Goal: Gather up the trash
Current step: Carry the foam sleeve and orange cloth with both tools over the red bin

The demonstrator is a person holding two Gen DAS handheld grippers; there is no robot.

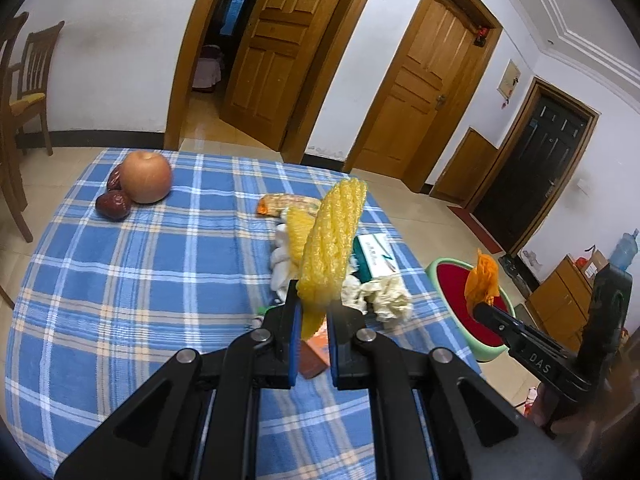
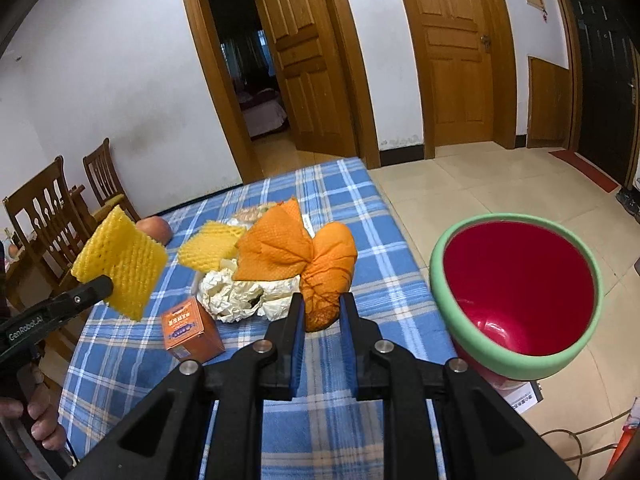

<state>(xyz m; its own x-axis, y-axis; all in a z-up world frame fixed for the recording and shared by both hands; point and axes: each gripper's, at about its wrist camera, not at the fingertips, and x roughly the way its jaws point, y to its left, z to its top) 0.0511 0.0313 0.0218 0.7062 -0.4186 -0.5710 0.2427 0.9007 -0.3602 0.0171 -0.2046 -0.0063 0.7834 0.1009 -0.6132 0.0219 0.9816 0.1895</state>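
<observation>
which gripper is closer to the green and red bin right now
Right. The right hand-held gripper, shut on an orange wrapper, sits at the table edge beside the bin. The left hand-held gripper, holding yellow foam netting, is farther in over the table.

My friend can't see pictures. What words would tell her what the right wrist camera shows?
The right gripper pinches a crumpled orange napkin above a table with a blue plaid cloth, beside a red bin with a green rim on the floor. At left, the left gripper holds up a yellow foam net; white crumpled paper and a small orange box remain on the table.
</observation>
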